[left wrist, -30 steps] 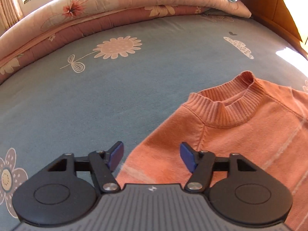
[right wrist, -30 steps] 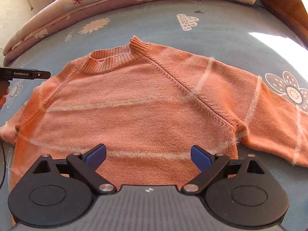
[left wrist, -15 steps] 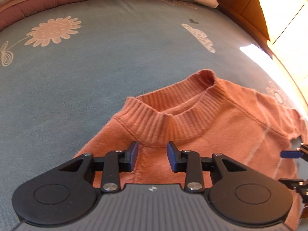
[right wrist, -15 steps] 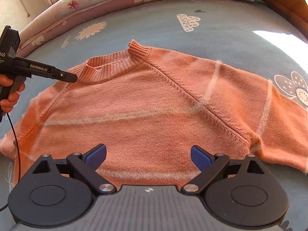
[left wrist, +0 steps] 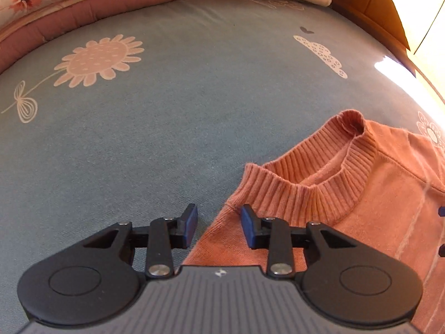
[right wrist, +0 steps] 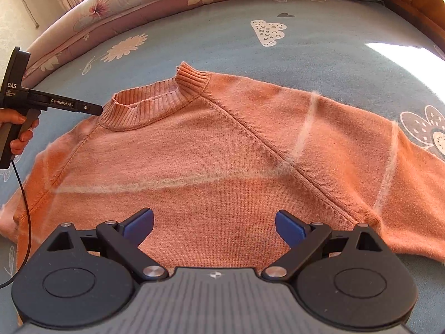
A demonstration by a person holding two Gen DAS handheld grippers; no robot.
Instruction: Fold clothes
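An orange knit sweater (right wrist: 222, 167) with pale stripes lies flat and spread out on the blue bed sheet (right wrist: 319, 55), its ribbed collar (right wrist: 155, 103) pointing away. My left gripper (left wrist: 219, 229) is open with a narrow gap, straddling the sweater's shoulder edge (left wrist: 222, 228) just beside the collar (left wrist: 314, 192); it holds nothing. In the right wrist view the left gripper (right wrist: 94, 108) shows with its tip at the collar's left side. My right gripper (right wrist: 214, 225) is wide open and empty, hovering over the sweater's lower chest.
A folded floral quilt (right wrist: 139, 8) lies along the far side of the bed. A wooden headboard (left wrist: 370, 5) stands at the far right. Sunlight falls on the sheet's right side (right wrist: 397, 53). The sweater's right sleeve (right wrist: 403, 167) stretches to the right.
My left gripper has shifted left from over the collar to the shoulder edge, and its jaws have opened slightly. The right gripper has moved a little closer over the sweater and stays wide open.
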